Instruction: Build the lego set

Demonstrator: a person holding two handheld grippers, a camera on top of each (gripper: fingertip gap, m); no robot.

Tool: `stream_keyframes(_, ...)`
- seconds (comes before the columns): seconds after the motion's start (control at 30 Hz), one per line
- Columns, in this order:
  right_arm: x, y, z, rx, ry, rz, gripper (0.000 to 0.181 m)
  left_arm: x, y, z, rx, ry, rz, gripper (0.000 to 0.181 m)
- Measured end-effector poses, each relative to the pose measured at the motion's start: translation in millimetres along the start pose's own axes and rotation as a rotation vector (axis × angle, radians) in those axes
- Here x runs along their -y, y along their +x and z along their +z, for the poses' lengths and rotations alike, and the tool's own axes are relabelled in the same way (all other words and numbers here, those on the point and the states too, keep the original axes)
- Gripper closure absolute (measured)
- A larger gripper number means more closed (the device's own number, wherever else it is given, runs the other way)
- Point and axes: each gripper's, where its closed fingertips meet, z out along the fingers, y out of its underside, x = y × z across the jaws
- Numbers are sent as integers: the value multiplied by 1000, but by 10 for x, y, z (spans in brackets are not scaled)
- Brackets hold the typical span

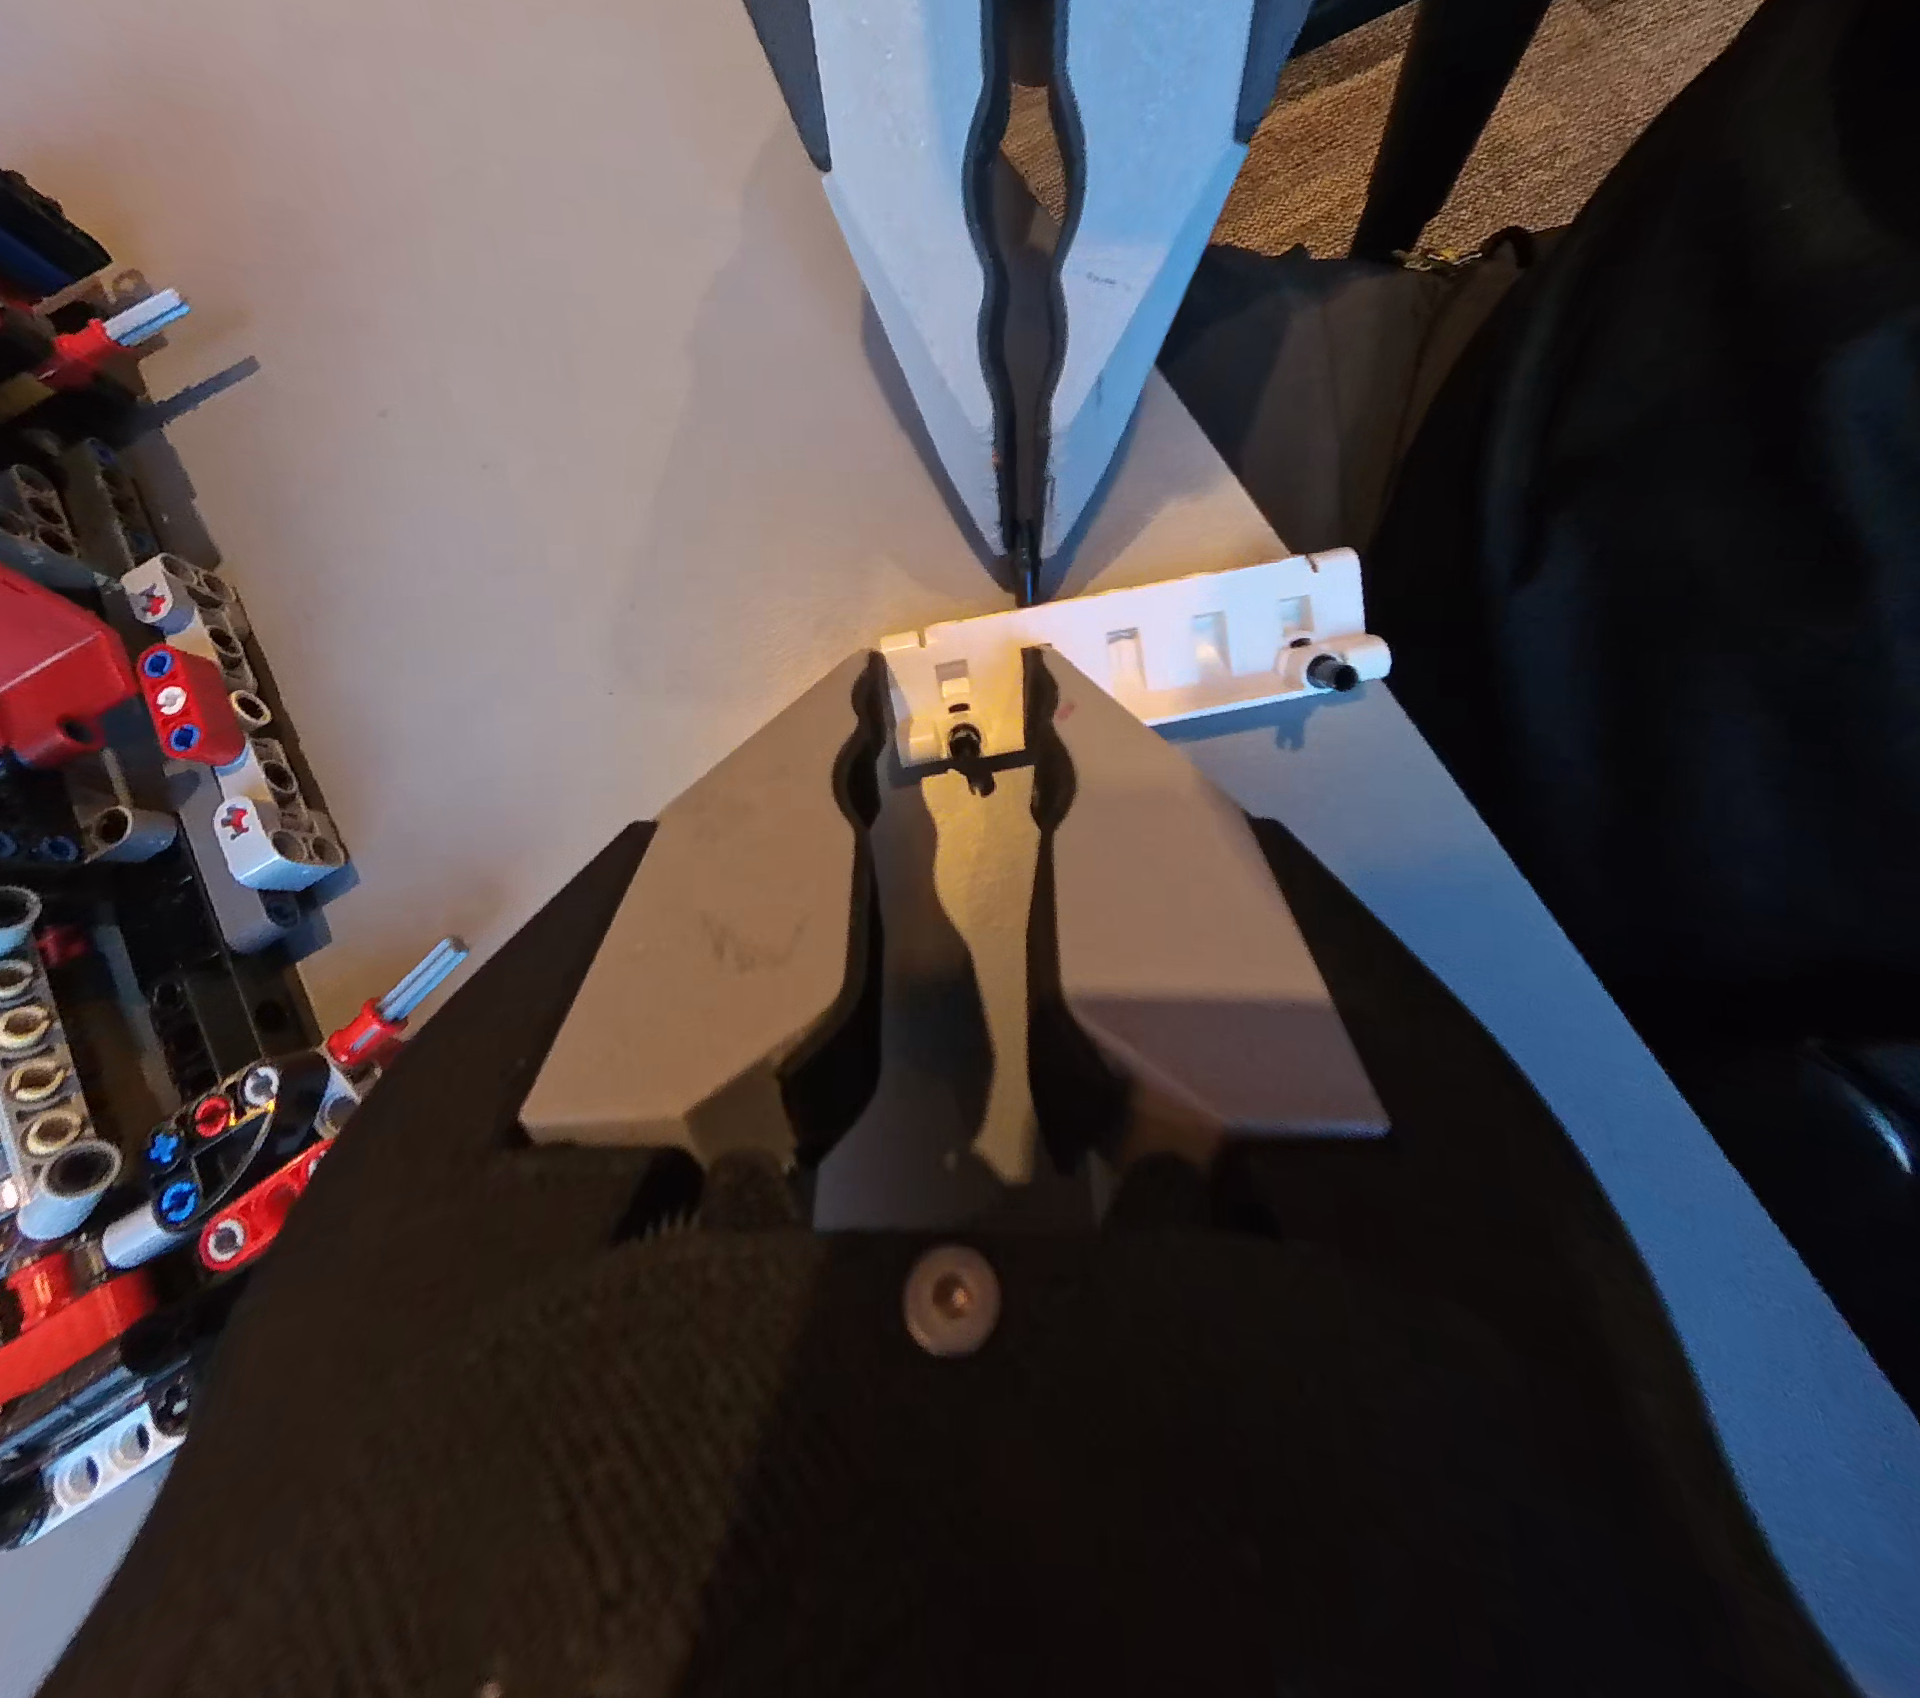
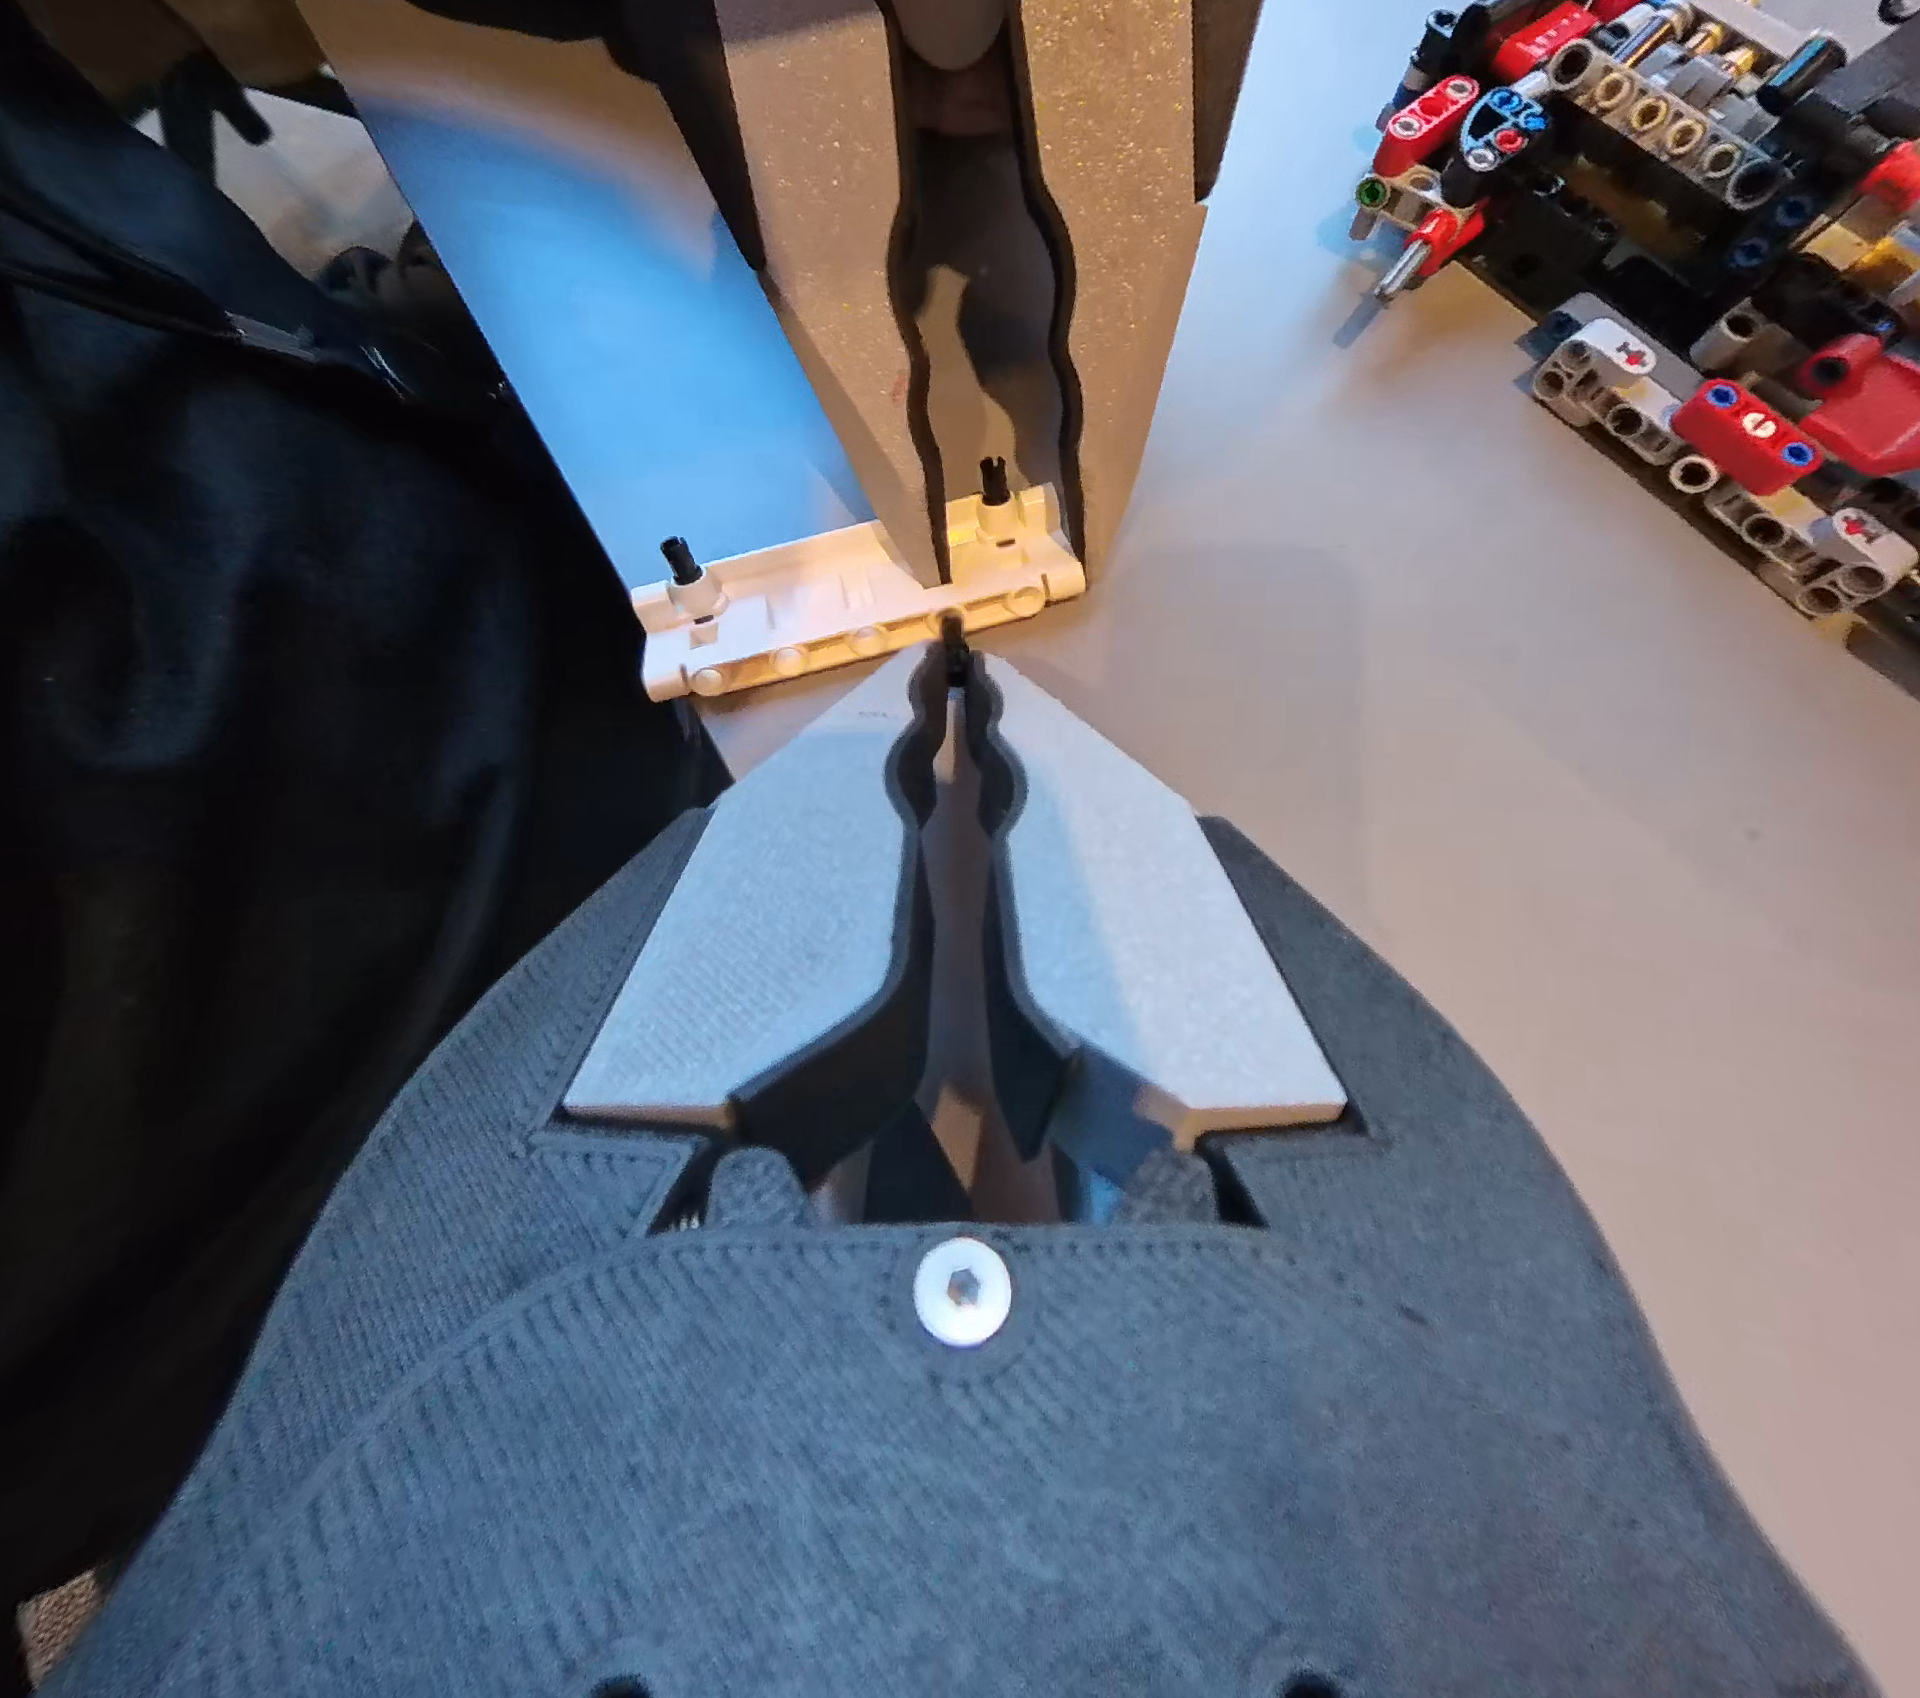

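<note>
Left gripper clamps long white plastic lego panel flat at pale table edge | right gripper pinches small black pin at panel's side hole | advice: line pin square, push straight, brace panel.

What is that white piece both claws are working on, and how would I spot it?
Look at the table's near edge, away from the red, grey and black model. The white panel lies flat there, long and narrow, the only white piece there, with short black pins sticking from its ends.
</note>
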Motion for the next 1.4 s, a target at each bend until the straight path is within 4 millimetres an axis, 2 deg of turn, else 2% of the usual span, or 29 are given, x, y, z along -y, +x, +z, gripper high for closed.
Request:
stream_keyframes(0.47,2,-31,-2,1,12,-46,180,10,28,5,-10,3,20,157)
stream_keyframes(0.9,-5,-50,6,76,-44,-238,180,11,54,8,-29,3,23,158)
stream_keyframes(1.3,38,-58,28,-42,-85,-355,180,15,56,19,-29,-7,-9,158)
stream_keyframes(1.4,54,-59,30,-20,-48,-305,180,14,56,20,-25,-4,-5,158)
